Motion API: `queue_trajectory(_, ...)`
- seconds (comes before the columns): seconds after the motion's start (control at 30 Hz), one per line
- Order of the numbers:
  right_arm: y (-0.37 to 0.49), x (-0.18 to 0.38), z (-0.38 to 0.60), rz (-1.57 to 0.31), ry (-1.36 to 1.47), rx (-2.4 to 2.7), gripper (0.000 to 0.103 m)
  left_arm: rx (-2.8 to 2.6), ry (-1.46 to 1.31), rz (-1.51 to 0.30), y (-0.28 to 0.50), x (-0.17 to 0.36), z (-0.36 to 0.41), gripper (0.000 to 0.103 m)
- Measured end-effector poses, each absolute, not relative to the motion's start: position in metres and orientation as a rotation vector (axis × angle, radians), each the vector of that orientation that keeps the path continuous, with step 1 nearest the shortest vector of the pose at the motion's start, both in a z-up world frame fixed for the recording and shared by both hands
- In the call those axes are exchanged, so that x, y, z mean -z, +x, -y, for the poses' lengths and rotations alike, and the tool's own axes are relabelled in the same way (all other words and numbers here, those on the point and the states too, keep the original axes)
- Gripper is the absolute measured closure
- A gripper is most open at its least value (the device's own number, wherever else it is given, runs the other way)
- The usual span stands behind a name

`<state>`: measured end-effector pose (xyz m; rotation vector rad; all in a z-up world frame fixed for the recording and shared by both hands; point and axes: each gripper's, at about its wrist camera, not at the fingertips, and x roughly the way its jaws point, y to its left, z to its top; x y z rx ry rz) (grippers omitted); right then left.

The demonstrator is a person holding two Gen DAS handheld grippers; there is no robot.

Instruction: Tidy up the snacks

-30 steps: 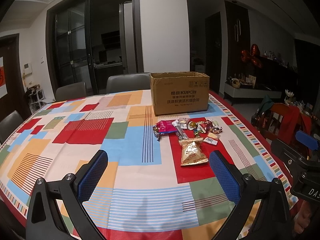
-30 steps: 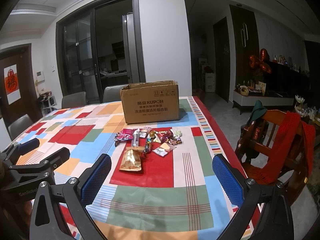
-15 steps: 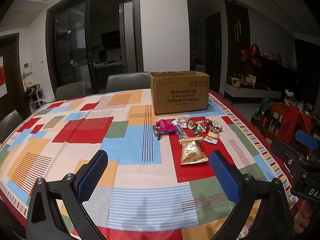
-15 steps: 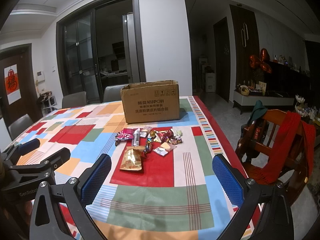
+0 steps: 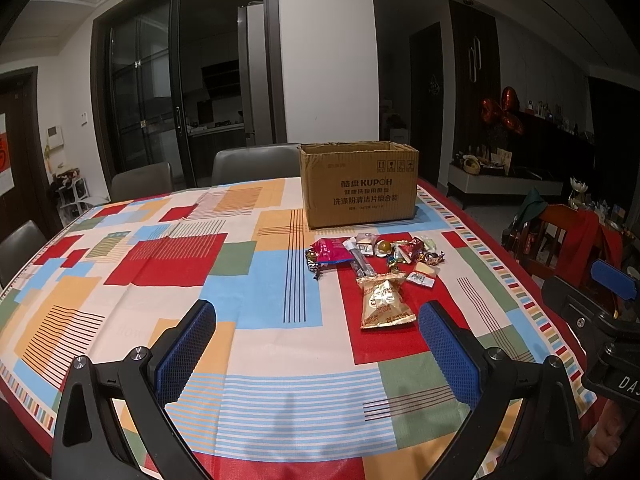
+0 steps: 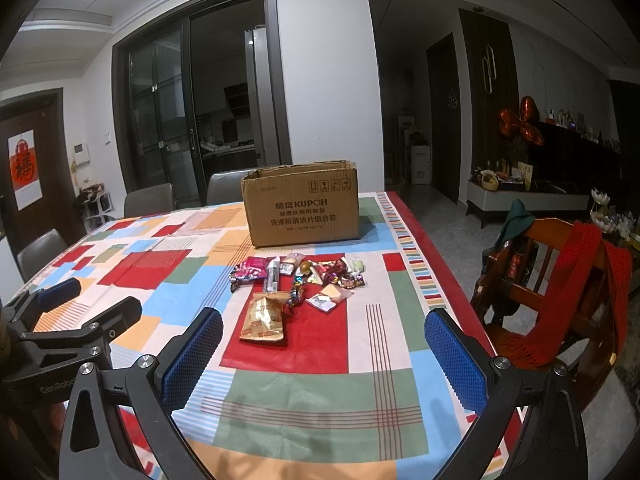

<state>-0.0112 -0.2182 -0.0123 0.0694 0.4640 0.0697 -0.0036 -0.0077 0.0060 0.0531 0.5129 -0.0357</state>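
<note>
A pile of small snacks lies on the patterned tablecloth in front of an open cardboard box (image 5: 358, 184) (image 6: 302, 208). A gold snack bag (image 5: 384, 300) (image 6: 263, 318) lies nearest me, with a pink packet (image 5: 330, 250) (image 6: 250, 268) and several wrapped candies (image 5: 404, 248) (image 6: 336, 276) behind it. My left gripper (image 5: 316, 340) is open and empty, held above the near table edge, left of the gold bag. My right gripper (image 6: 324, 344) is open and empty, just short of the gold bag.
The table (image 5: 160, 272) has grey chairs (image 5: 248, 164) on its far and left sides. A wooden chair with a red scarf (image 6: 576, 280) stands right of the table. Each gripper shows in the other's view, the right one (image 5: 600, 320) and the left one (image 6: 60, 328).
</note>
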Motion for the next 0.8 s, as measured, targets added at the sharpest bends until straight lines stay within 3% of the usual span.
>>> queue_trajectory(0.8,-0.004,0.023,0.212,-0.497,0.078,-0.081,0.001,0.062,0.064,-0.544,0.002,0.005,0.014,0.000)
